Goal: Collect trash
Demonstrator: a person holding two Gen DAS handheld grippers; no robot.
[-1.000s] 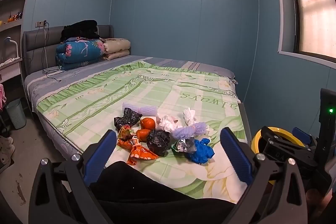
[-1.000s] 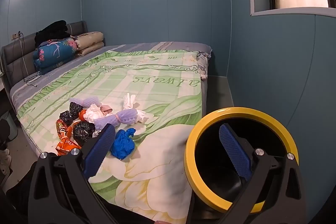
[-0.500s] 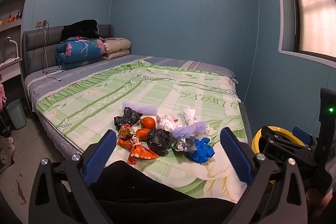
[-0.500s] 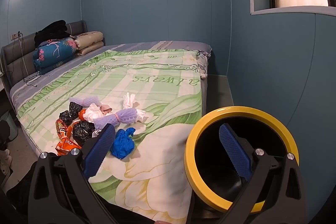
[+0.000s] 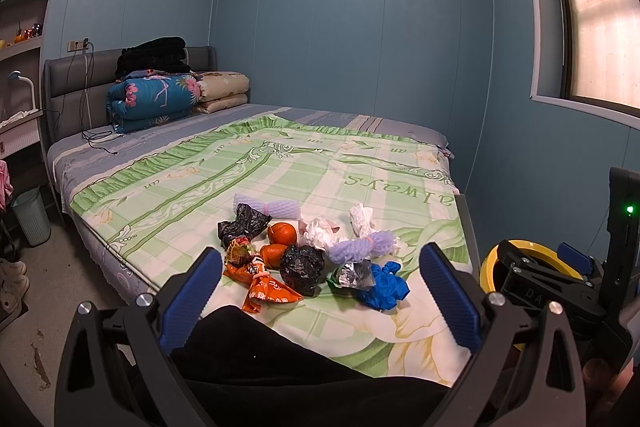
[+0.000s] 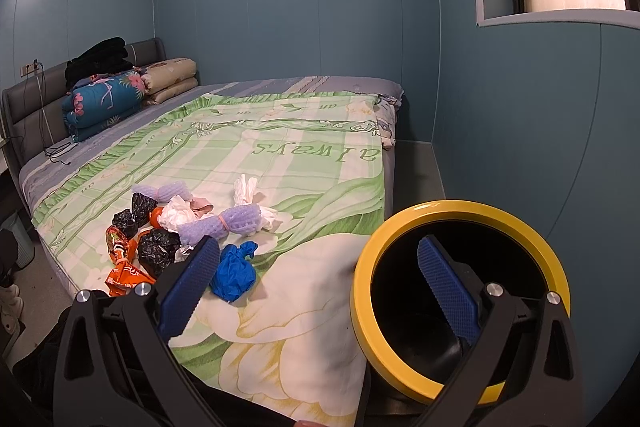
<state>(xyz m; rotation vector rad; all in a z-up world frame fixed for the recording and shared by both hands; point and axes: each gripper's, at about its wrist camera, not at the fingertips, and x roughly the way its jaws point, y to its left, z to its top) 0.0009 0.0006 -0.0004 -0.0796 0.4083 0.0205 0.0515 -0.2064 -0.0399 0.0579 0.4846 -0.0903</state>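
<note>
At lower centre, trash pile (image 5: pixel 312 259) waits untouched; left gripper (image 5: pixel 320 291) and right gripper (image 6: pixel 320 283) hover, jaws spread wide. Pick first piece, bin (image 6: pixel 460 223) lower right.

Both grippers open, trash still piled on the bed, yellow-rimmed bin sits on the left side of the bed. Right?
Not quite: the yellow-rimmed bin stands off the bed's right side, as the right wrist view shows. The rest holds: left gripper and right gripper are open, and the trash pile lies on the bed.
</note>
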